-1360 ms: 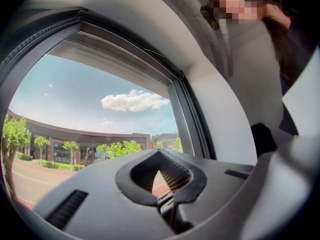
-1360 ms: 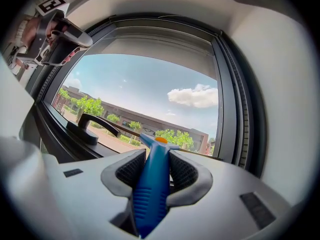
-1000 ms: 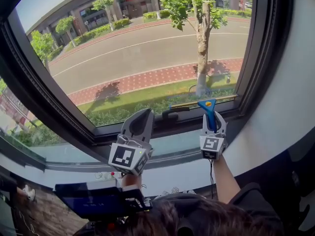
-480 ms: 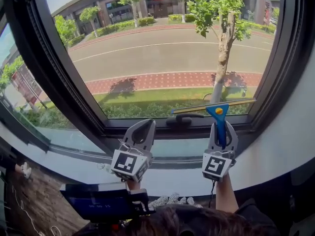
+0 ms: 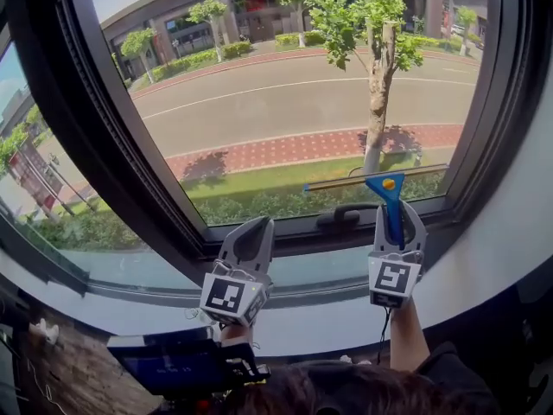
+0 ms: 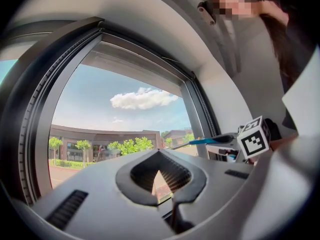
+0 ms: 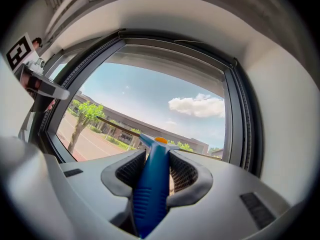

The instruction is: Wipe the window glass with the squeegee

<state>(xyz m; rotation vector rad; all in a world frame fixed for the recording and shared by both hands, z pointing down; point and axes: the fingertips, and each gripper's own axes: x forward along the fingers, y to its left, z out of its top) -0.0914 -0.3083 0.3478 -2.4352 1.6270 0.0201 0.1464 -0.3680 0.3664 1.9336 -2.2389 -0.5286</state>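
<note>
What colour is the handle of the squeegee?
The squeegee handle is blue, with an orange spot near its top; the right gripper view shows it best.

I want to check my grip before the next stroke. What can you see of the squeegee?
The squeegee has a blue, plastic-looking handle with a ribbed grip, an orange dot on its flared head and a long, thin yellowish blade rail. The right gripper is shut on the handle, which points up. The blade lies almost level, slightly higher at the right, low on the glass. I can't tell whether it touches the glass.
</note>
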